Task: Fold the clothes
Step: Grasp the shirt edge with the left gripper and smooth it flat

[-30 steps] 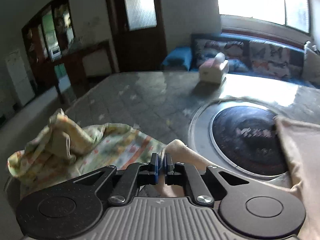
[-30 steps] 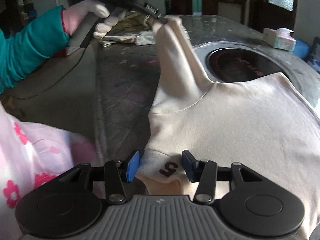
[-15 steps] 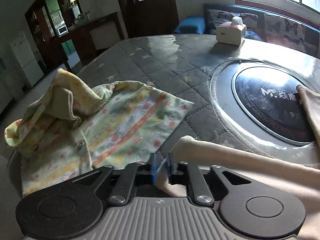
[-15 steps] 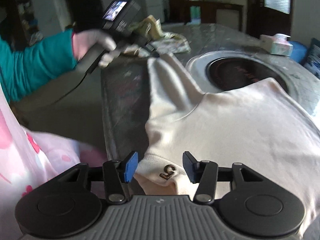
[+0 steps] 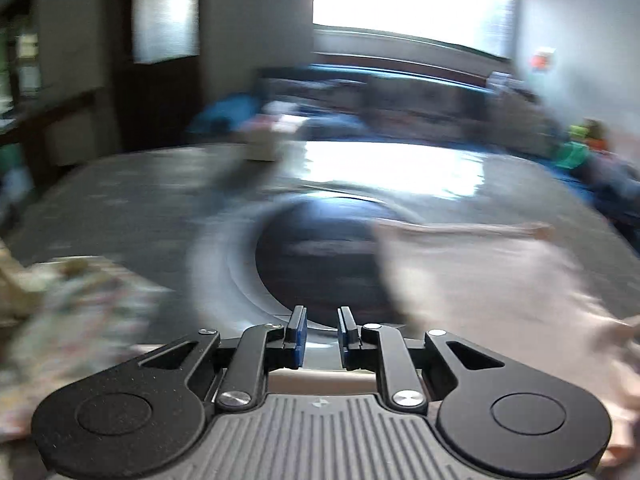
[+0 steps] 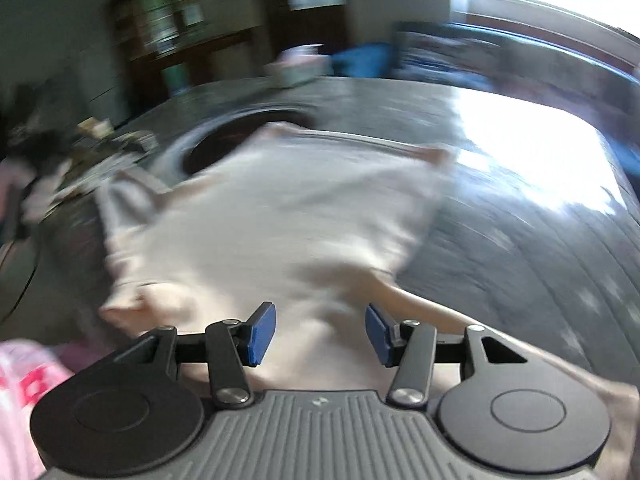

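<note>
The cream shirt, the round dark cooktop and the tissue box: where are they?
cream shirt (image 6: 280, 216), right wrist view, middle of its body.
round dark cooktop (image 5: 316, 264), left wrist view, bare centre.
tissue box (image 5: 262, 148), left wrist view, blurred side.

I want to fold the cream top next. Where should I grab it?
Probably the near sleeve cuff of the cream top: it juts off the body at the table's near edge, so the left hand-held gripper, open and empty, could approach from the near side.
</note>
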`<state>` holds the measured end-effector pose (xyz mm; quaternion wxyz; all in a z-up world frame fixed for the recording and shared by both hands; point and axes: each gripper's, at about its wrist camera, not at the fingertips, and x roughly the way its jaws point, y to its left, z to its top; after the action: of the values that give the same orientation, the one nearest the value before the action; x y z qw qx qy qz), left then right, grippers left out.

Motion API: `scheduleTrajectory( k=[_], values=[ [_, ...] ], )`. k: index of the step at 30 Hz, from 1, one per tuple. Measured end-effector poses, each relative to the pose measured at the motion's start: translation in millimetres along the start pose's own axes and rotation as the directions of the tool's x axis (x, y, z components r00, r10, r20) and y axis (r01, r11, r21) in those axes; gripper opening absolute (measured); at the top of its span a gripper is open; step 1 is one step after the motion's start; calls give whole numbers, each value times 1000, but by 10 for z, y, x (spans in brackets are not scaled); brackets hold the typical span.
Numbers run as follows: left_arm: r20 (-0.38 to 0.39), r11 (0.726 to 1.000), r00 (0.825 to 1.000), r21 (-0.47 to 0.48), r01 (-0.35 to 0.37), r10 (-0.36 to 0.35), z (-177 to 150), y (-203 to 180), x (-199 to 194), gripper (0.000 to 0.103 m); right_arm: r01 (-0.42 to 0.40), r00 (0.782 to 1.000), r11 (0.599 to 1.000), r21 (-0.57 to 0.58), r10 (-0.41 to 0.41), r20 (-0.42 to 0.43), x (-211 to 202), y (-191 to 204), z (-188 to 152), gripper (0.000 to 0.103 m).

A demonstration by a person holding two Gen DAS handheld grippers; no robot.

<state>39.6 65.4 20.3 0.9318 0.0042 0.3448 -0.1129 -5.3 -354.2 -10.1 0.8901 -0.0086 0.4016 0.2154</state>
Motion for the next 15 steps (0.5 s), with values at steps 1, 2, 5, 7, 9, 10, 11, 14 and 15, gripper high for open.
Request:
scheduleTrajectory(
  k=[1,2,5,7,9,10,11,14,15],
  values=[
    [-11,999,999,14,50,-49,-1,-116,68,17,23,1000,999,34,-23,2,-9,-91,-44,51],
    [-22,995,995,27,99,-99,-2,-232,136,17,43,999,997,59,-44,6,-10,-158,-83,51],
    [-51,980,981,47,192,-189,-30,-435,308,16,105,994,987,118,-107,8,-58,-359,-189,51],
    [-73,978,976,37,206,-203,-55,-455,430,16,142,989,979,145,-145,9,-98,-482,-260,51],
    [-95,979,975,24,205,-202,-85,-445,540,16,172,984,970,170,-176,12,-143,-586,-326,51],
    [-106,980,975,18,196,-193,-104,-427,585,16,181,982,967,177,-186,13,-165,-629,-349,51],
    [-117,982,976,11,187,-185,-122,-408,630,16,190,980,964,184,-196,15,-187,-671,-373,51],
    [-114,983,977,3,183,-182,-150,-371,656,16,240,969,950,201,-248,16,-278,-814,-440,51],
    [-115,983,977,4,182,-180,-153,-371,657,16,253,965,944,210,-262,17,-304,-854,-459,51]
  ],
)
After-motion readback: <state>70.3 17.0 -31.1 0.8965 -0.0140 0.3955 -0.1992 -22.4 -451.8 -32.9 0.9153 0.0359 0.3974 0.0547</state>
